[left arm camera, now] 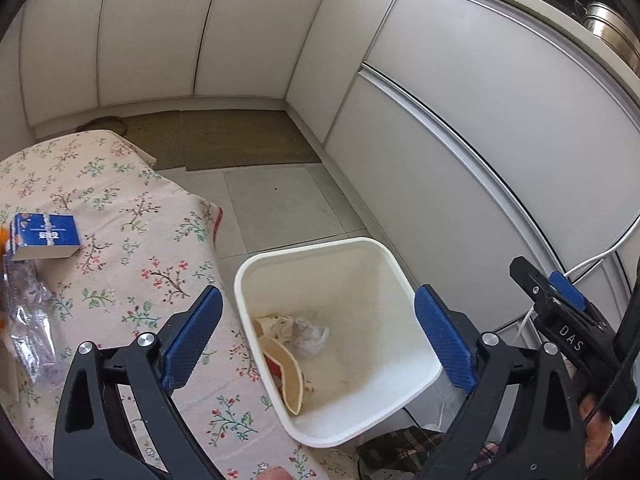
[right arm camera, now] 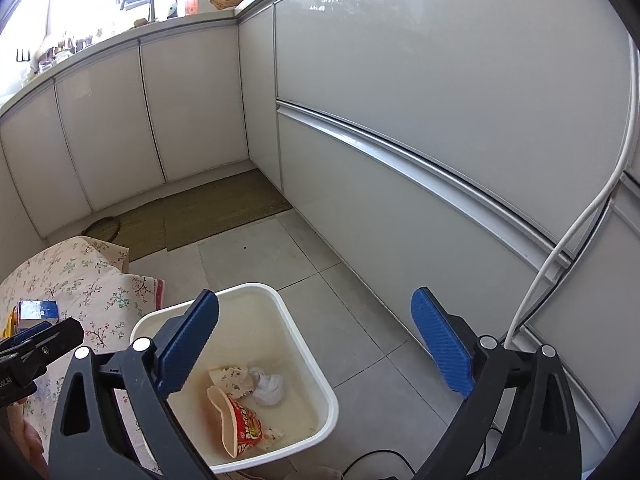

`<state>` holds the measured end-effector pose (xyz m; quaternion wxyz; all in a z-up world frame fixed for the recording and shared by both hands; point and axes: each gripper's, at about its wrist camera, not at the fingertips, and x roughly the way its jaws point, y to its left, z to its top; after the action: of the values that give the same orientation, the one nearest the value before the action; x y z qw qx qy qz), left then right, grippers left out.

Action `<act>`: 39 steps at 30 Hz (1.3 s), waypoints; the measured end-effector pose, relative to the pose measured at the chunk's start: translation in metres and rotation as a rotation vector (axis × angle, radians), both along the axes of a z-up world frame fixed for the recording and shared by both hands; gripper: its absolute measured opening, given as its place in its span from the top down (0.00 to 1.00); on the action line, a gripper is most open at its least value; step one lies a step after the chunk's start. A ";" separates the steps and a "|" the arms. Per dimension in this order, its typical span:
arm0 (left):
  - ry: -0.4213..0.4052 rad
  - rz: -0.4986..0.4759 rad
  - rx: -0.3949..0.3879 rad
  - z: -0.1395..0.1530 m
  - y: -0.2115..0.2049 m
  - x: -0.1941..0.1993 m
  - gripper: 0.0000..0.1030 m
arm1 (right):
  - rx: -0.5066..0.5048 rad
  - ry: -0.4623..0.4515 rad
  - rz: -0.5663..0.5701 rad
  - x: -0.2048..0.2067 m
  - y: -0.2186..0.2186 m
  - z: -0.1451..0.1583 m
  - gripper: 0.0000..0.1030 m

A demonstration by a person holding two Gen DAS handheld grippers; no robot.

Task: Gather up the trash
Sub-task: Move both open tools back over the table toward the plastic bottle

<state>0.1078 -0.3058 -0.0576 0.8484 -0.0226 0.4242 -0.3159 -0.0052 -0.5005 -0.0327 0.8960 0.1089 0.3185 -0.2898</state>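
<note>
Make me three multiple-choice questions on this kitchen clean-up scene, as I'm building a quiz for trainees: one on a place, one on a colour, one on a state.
1. Where does the white bin stand?
A. On the floor beside the flowered cloth
B. On the counter
C. On the brown mat

2. What colour is the small box on the flowered cloth?
A. Red
B. Blue
C. Green

3. How do the left gripper and right gripper stand?
A. Both shut on paper
B. Left shut, right open
C. Both open and empty

Answers:
1. A: the bin rests on the grey tiles, against the cloth's edge.
2. B: its top face is blue with white print.
3. C: each pair of blue pads is spread wide with nothing between them; a crumpled tissue and a cup already lie in the bin.
</note>
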 end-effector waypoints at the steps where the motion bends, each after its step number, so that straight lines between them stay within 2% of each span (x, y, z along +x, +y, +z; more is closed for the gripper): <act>1: -0.010 0.019 0.009 0.002 0.004 0.001 0.08 | -0.008 0.000 0.010 0.003 0.005 0.001 0.07; 15: -0.012 0.192 0.043 0.016 0.066 0.018 0.07 | -0.073 0.001 0.161 0.041 0.075 0.010 0.07; 39: 0.020 0.428 0.080 0.016 0.191 0.038 0.07 | -0.054 0.006 0.379 0.105 0.193 0.011 0.07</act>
<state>0.1454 -0.1148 -0.0417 0.8922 -0.0816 0.4302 -0.1110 0.0994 -0.3074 -0.0213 0.9361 0.0218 0.3280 -0.1247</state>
